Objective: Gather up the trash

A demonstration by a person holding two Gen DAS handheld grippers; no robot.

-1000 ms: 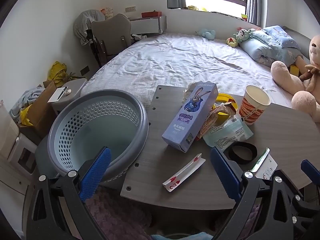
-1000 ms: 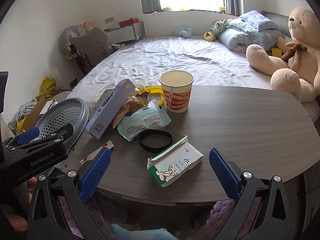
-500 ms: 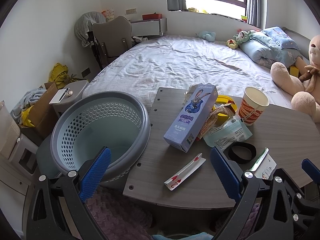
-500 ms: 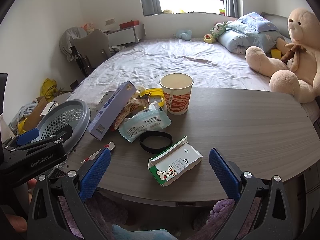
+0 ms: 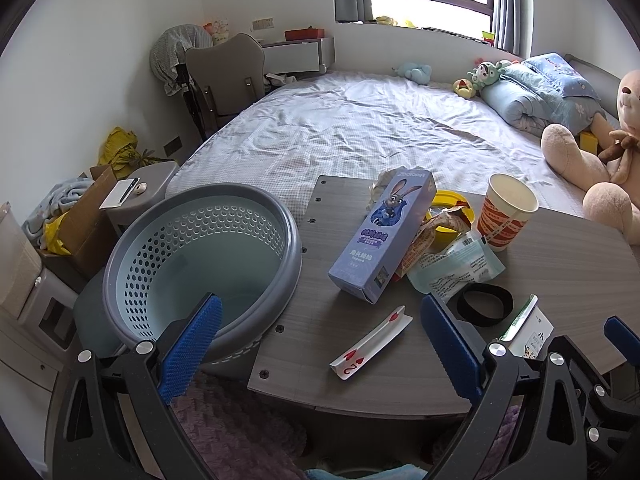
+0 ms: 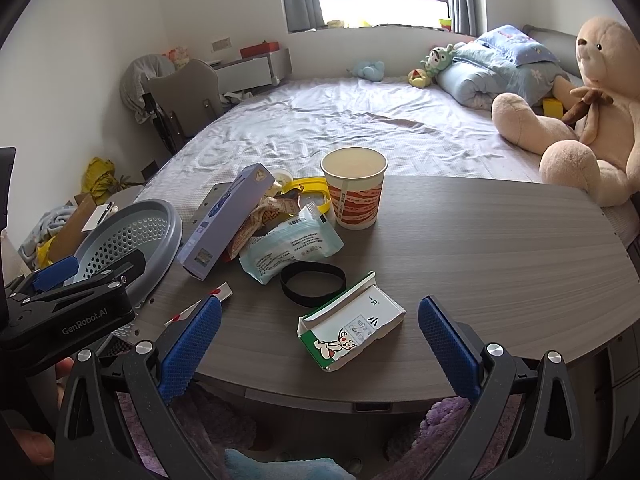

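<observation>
Bedroom setting: a grey wood-grain table (image 6: pixel 480 248) stands before a bed, and I log its contents left to right. At the table's left edge I see a grey perforated plastic basket (image 5: pixel 200 264) with nothing visible inside; I judge it the bin for the trash. My left gripper (image 5: pixel 320 344) hangs over the near-left corner with its blue pads spread wide and holding nothing. Just ahead of it lies a folded red-and-white playing card (image 5: pixel 370 344), its long axis running diagonally from near-left to far-right. Beyond stands a lavender rabbit-print carton (image 5: pixel 384 236), leaning on a heap of crinkled wrappers (image 6: pixel 292 246) beside an orange-striped paper cup (image 6: pixel 354 188). A black elastic band (image 6: pixel 313 283) lies flat nearer me. My right gripper (image 6: pixel 320 344) is likewise wide apart and empty, and a flattened green-and-white milk carton (image 6: pixel 352 326) lies directly between and just ahead of its pads, long axis slanting from near-left up to far-right. I judge the right hand nearer that carton and the left nearer the card and the basket. Nothing is yet collected.
</observation>
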